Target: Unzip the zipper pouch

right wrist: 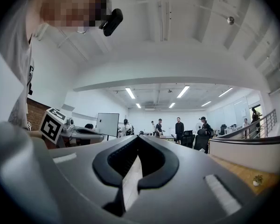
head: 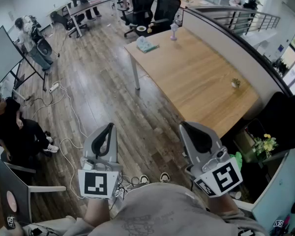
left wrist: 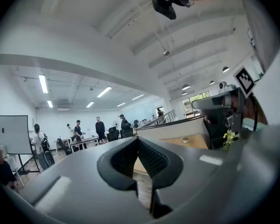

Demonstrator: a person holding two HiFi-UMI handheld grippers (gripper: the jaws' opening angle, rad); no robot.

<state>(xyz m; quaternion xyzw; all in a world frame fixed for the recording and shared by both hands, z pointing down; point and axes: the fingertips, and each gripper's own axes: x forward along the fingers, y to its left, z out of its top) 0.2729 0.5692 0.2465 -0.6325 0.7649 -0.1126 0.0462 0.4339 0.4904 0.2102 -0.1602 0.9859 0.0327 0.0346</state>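
With the likely pouch (head: 147, 44) lying at the far end of the table (head: 196, 77), out of reach, the left gripper (head: 108, 128) and right gripper (head: 185, 127) hang short of its near edge, jaws closed on nothing.

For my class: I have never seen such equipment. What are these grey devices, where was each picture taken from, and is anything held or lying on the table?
A person holds two grey hand tools, each with two jaws: the left gripper and the right gripper. The head view looks down from a camera on the person's head. The gripper views come from cameras riding on each tool, looking along its jaws. Both pairs of jaws are shut, empty. Ahead stands a light wooden table carrying a pale green item, a pinkish upright object and a tiny potted plant.
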